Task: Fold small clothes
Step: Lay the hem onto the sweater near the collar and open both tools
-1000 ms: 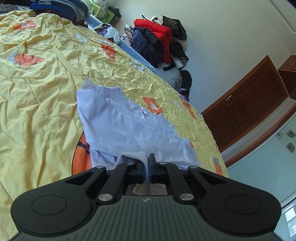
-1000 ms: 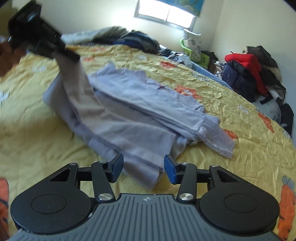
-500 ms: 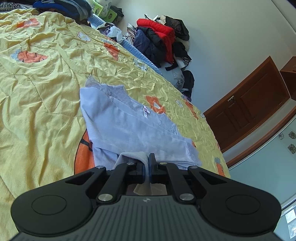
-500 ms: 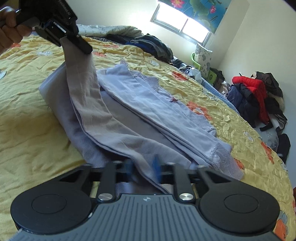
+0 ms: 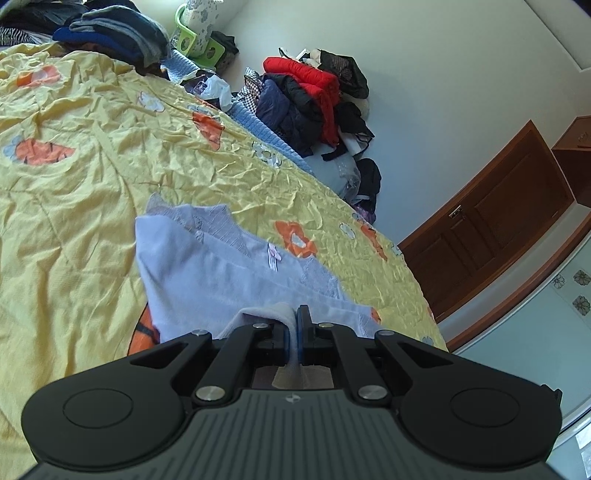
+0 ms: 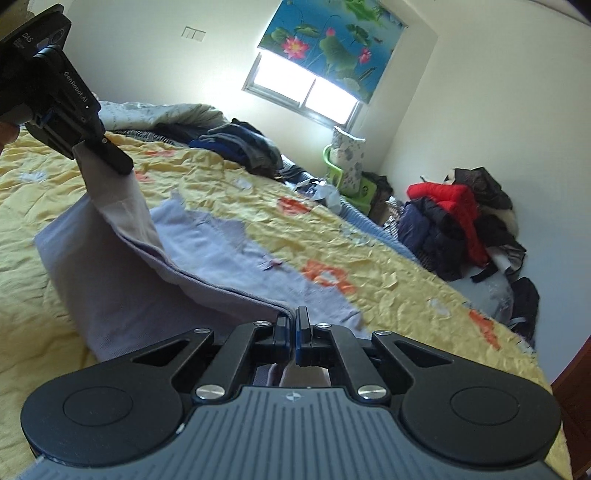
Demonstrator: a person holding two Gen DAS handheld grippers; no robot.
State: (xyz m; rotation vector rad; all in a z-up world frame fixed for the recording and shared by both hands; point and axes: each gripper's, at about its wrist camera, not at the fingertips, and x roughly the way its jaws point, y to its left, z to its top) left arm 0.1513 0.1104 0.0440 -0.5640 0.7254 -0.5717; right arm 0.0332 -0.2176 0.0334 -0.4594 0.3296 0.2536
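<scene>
The left gripper and the right gripper each pinch an edge of the lilac garment, jaws closed on the cloth. It lies mid-bed on the yellow bedspread, its gripped edge lifted.

Garment on bedspread, clothes pile beyond the bed's far edge

Bedspread open ahead – clothes pile blocks far end.

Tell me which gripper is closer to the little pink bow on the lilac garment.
Probably right. The right gripper pinches the garment's edge just short of the pink bow; the left gripper holds a corner lifted farther off.
</scene>
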